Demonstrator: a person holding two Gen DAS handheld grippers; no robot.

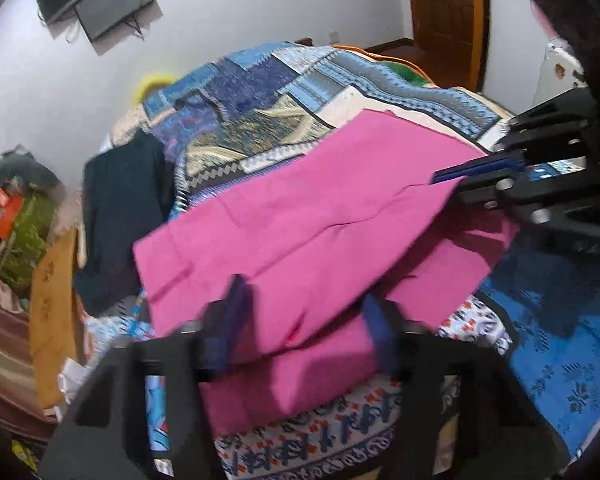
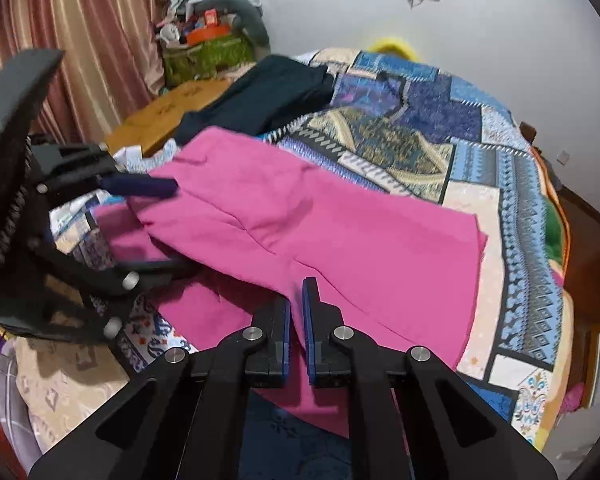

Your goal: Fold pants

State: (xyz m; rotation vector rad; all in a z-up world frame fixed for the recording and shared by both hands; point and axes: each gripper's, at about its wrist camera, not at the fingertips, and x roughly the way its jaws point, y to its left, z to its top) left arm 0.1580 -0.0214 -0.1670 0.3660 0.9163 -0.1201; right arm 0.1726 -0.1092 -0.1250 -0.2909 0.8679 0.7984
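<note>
Beyond the pink pants (image 2: 300, 232) the patchwork quilt (image 2: 440, 128) lies open; dark clothing (image 2: 268, 96) crowds its far-left corner.

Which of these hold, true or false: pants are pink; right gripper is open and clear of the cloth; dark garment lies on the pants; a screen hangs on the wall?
1. The pants are pink. True.
2. The right gripper is open, clear of cloth. False: shut on the pants' edge.
3. The dark garment lies on the pants. False: it lies beyond them on the patchwork quilt.
4. A screen hangs on the wall. True.
</note>
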